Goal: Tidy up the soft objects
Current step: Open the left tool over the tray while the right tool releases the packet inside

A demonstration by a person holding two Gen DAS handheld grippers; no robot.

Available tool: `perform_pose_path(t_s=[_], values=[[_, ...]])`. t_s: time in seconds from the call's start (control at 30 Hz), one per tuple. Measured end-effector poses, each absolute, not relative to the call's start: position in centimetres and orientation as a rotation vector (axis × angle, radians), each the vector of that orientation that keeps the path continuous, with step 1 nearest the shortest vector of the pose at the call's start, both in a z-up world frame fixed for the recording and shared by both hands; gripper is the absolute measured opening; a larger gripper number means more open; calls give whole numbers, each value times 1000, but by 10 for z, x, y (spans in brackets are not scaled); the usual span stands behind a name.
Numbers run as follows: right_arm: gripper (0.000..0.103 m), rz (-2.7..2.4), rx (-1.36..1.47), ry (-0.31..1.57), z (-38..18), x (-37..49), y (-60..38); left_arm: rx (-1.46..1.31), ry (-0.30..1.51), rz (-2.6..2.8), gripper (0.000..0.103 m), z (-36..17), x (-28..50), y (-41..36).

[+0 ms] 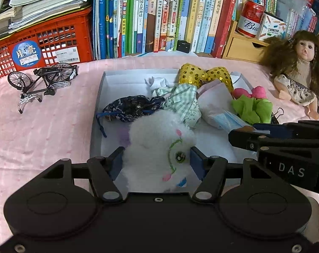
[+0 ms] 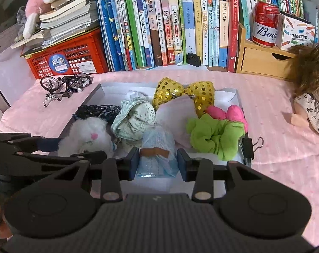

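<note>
Left gripper over the near left corner of the white tray, fingers pinching the white fluffy plush. Right gripper at the tray's near edge, fingers closed against a pack of blue face masks. Farther in: dark blue pouch, green checked cloth, gold sequin bow, green and pink fabric. On the pink worktop, model bicycle toward the far left corner, doll at the right edge.
</note>
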State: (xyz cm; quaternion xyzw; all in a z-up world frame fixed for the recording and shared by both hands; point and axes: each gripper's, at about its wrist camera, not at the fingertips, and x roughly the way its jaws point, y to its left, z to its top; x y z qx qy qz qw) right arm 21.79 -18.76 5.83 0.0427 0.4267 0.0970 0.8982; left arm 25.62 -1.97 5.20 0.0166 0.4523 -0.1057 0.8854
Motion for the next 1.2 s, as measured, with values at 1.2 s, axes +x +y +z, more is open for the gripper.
perform_pose_path(t_s=[1.2], values=[[87, 231, 60, 583, 118, 125, -210, 27, 712, -308, 89, 131, 146, -1]])
